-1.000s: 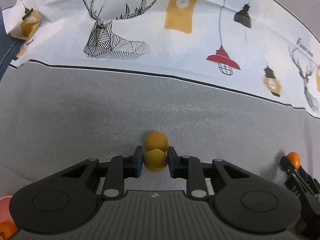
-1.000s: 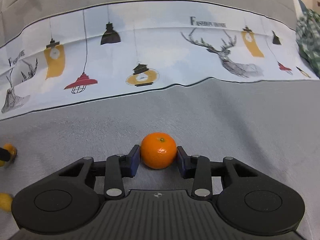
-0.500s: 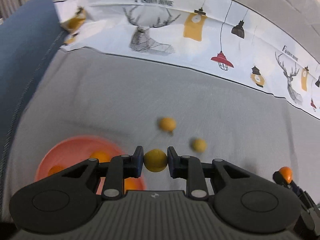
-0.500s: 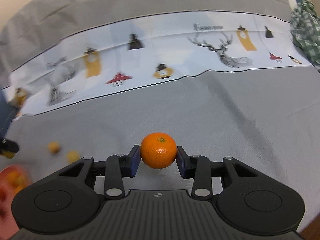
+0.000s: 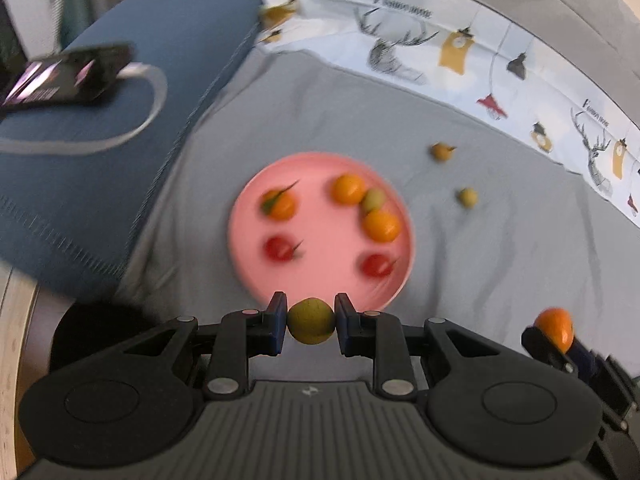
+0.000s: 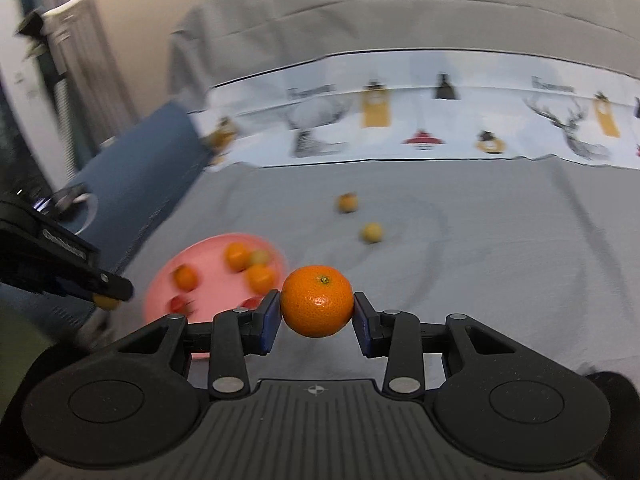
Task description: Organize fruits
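Note:
My left gripper (image 5: 311,322) is shut on a small yellow-green fruit (image 5: 311,327), held above the near rim of the pink plate (image 5: 316,240). The plate holds several fruits: oranges, a green one and red ones. My right gripper (image 6: 317,313) is shut on an orange mandarin (image 6: 317,306), raised over the grey bedsheet to the right of the plate (image 6: 208,280). Two small yellow fruits (image 5: 442,151) (image 5: 467,197) lie loose on the sheet beyond the plate; they also show in the right wrist view (image 6: 347,203) (image 6: 372,232).
A blue cushion (image 5: 120,120) with a phone (image 5: 68,76) and a cable lies left of the plate. A white printed cloth band (image 6: 440,120) crosses the bed at the back. The right gripper with its mandarin shows at the left view's right edge (image 5: 554,326).
Both grippers lifted and pulled back to the left with their fruits. The pink plate has come fully into view under the left gripper, and it now shows in the right view.

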`<state>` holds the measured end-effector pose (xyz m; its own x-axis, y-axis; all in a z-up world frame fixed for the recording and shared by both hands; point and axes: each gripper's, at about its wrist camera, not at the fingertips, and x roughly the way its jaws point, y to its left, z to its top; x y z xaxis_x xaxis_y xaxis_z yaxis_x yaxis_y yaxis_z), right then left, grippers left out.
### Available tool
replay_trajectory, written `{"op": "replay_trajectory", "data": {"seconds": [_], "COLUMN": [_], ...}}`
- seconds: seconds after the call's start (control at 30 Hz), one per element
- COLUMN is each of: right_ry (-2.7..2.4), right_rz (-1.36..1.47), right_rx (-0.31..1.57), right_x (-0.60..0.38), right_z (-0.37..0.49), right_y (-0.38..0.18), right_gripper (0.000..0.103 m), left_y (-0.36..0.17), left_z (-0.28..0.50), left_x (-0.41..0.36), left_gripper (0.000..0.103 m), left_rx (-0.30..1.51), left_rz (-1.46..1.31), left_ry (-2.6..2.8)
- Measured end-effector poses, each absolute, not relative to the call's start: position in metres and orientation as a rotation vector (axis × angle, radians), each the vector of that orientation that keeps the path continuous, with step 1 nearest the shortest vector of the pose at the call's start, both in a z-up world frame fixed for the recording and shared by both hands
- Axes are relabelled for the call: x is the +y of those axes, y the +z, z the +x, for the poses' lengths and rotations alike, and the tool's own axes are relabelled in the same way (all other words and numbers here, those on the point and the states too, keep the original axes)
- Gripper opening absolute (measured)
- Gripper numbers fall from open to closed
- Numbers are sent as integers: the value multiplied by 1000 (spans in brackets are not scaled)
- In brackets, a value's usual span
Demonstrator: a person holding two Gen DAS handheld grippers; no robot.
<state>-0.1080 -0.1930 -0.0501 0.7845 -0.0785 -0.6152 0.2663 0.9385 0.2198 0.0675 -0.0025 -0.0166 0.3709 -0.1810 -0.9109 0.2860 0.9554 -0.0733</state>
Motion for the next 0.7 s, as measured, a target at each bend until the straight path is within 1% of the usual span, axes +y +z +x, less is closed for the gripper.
{"op": "replay_trajectory", "data": {"seconds": [0.17, 0.3, 0.7], "right_ry": [-155, -164, -180], "right_rz": [219, 175, 124], "right_rx": [632, 610, 589], "right_x": [-161, -149, -133], "right_z": [-117, -125, -138], "right_y": [-37, -27, -16], "right_gripper": [40, 40, 40], "left_y": [-15, -12, -8], "left_z": [39, 22, 4], "left_x": [38, 56, 73], "left_gripper": [28, 28, 28], "left_rx": [1121, 1081, 1044], "left_rz": [93, 94, 61], "left_ry": [-273, -267, -289]}}
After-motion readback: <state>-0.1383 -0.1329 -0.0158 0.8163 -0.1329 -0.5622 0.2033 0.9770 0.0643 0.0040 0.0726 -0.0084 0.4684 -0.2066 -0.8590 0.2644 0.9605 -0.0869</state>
